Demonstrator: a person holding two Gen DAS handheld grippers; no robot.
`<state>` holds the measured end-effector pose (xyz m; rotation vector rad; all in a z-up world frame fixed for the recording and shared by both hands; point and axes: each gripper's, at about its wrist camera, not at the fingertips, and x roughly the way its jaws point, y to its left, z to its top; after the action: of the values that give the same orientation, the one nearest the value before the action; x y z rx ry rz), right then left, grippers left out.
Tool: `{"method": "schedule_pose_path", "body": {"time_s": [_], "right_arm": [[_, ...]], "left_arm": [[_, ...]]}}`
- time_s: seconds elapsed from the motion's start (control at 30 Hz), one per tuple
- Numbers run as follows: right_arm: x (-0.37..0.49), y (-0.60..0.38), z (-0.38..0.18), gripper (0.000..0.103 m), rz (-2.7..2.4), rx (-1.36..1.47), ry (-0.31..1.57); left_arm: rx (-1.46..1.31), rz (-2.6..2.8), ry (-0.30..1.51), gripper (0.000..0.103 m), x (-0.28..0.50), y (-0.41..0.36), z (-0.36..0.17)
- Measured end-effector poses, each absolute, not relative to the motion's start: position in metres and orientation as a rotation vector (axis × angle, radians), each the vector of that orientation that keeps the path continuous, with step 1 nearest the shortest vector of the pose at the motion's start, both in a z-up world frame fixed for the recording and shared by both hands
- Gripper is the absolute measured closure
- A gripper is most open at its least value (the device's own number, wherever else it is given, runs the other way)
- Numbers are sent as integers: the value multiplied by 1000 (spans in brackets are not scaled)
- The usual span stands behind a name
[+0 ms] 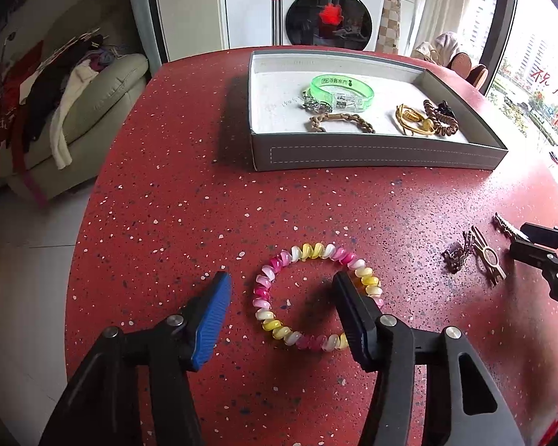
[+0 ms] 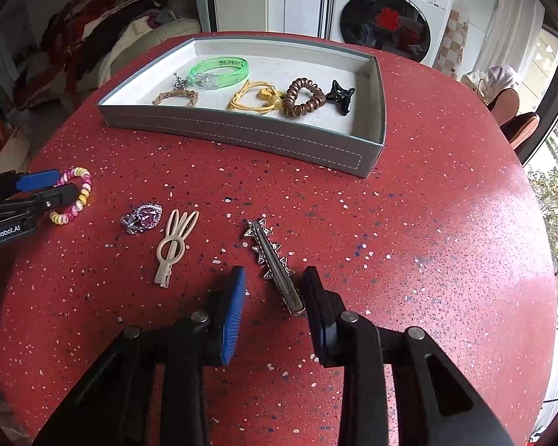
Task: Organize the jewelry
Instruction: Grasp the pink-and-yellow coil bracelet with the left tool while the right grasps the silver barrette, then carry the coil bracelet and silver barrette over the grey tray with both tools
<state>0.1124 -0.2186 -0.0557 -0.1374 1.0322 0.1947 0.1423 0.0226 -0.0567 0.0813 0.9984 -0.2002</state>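
Spanning both views was the round red speckled stone worktop (image 1: 204, 186), smooth and glossy, with a shallow grey cardboard tray (image 2: 241, 137) near its far edge. The tray already held a translucent green plastic bangle (image 2: 219, 68), a braided tan bracelet (image 2: 175, 96), a yellow cord tie (image 2: 249, 102), a bronze coiled hair tie (image 2: 303, 98) and a black claw clip (image 2: 340, 100).

Judging by what remained loose toward the near edge, the sorting was about half done, and the step in hand was a double pickup. The left tongs (image 1: 281, 299) were unclenched, straddling one side of the pink, white and yellow spiral hair tie (image 1: 316, 297), one pad inside the ring, one outside, neither pressing. The right tongs (image 2: 273, 290) stood apart around the near end of the spiked silver metal barrette (image 2: 273, 260); one pad seemed to touch it, the other was clear, so nothing was gripped.

Next, each pair would likely need to clench, lift, then carry toward the tray. The springy coil should yield; the thin, rigid barrette might slip.

Between them lay a beige rabbit-ear hair clip (image 2: 175, 241) and a purple gem brooch (image 2: 143, 217).
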Motion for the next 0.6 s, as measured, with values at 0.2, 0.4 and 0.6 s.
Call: {"method": "schedule_pose_path", "body": {"time_s": [0.2, 0.4, 0.6], "right_arm": [[109, -218, -55, 90, 169, -129, 1032], [105, -228, -49, 90, 160, -44, 1015], [102, -229, -41, 91, 166, -6, 991]], "left_arm": [[128, -250, 987, 75, 137, 12, -54], [101, -278, 982, 75, 132, 14, -50], [73, -303, 956, 75, 128, 15, -38]]}}
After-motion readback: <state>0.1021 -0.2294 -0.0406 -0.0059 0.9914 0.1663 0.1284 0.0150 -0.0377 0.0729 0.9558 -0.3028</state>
